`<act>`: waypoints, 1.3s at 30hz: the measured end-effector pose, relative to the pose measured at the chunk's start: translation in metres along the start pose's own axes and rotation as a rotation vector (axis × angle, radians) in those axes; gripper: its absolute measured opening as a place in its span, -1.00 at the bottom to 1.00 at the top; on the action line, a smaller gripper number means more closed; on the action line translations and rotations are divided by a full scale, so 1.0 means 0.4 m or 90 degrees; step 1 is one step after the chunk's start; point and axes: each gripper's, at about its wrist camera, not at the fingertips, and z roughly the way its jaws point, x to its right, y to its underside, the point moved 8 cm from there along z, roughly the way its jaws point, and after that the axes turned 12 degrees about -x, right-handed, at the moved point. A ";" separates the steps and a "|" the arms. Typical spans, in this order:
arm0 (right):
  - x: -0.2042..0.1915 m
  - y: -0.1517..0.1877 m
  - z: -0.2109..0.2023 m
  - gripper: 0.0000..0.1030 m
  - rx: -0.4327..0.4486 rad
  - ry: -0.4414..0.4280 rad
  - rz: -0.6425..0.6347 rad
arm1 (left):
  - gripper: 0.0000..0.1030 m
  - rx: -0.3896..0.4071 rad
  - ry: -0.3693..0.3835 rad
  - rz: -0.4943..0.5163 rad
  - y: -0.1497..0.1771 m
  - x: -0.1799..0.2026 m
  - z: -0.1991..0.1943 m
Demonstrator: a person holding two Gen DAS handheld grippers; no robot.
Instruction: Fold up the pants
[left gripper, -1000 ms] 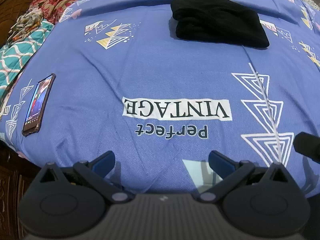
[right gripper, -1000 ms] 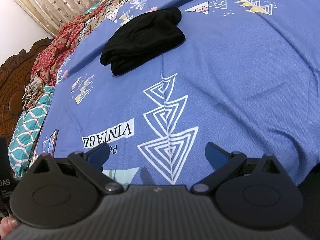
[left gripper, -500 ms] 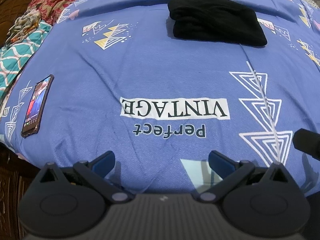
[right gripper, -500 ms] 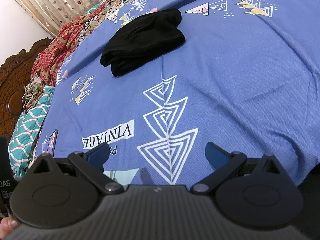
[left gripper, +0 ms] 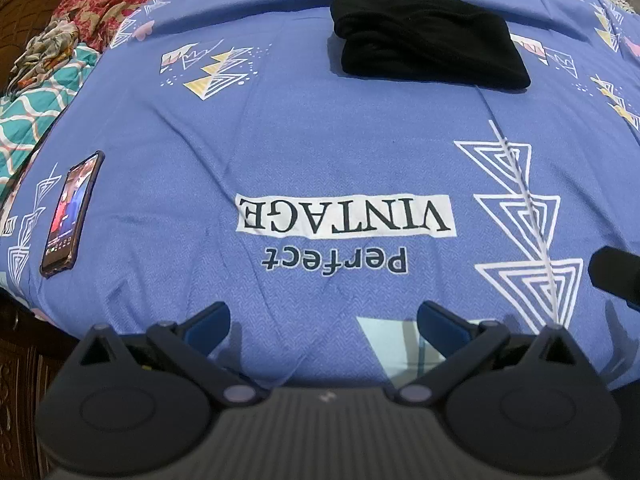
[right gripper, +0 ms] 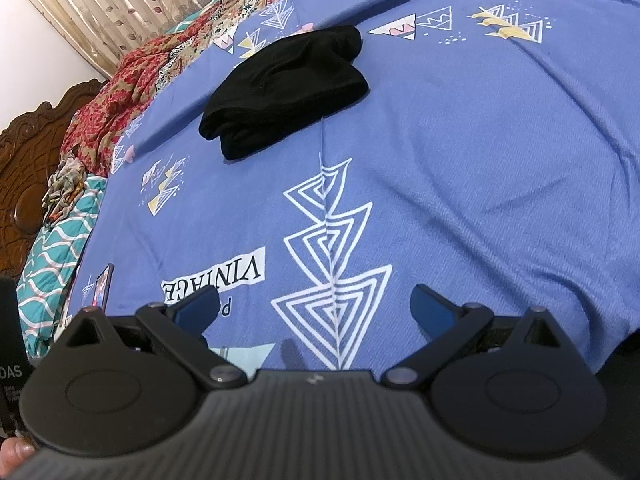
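Plainly, the black pants lie as a compact folded bundle on the far part of the bed, well apart from both of our tools, on the blue printed bedspread beyond the "Perfect VINTAGE" lettering. We hold the left gripper low over the near edge of the bed with its blue-tipped fingers spread wide and nothing between them; the right gripper sits likewise, fingers parted and empty, above the white triangle pattern. We judge the pants to be soft, limp and light, a knit or fleece-like cloth that will sag and slump from any single pinch and keep no shape of its own. Their surface looks matt, so we expect slipping to be a small worry; dragging the bedspread up with them seems the likelier nuisance. The bundle already looks folded in several layers, with a rounded fold at its left end and stacked edges toward us. If it needs further handling, we would take it at two corners of the near edge, one gripper to each, pinching through all layers together so the stack does not peel open. A phone lies near the left edge of the bed, well clear of the pants.
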 end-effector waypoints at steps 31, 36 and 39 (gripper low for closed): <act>-0.004 0.002 -0.005 1.00 0.005 0.002 -0.005 | 1.00 0.033 -0.025 -0.003 -0.004 -0.005 -0.023; -0.004 0.000 -0.008 1.00 0.010 0.005 -0.009 | 1.00 0.058 -0.033 -0.013 -0.011 -0.015 -0.039; -0.007 -0.001 -0.009 1.00 0.014 0.007 -0.012 | 1.00 0.065 -0.035 -0.016 -0.014 -0.018 -0.045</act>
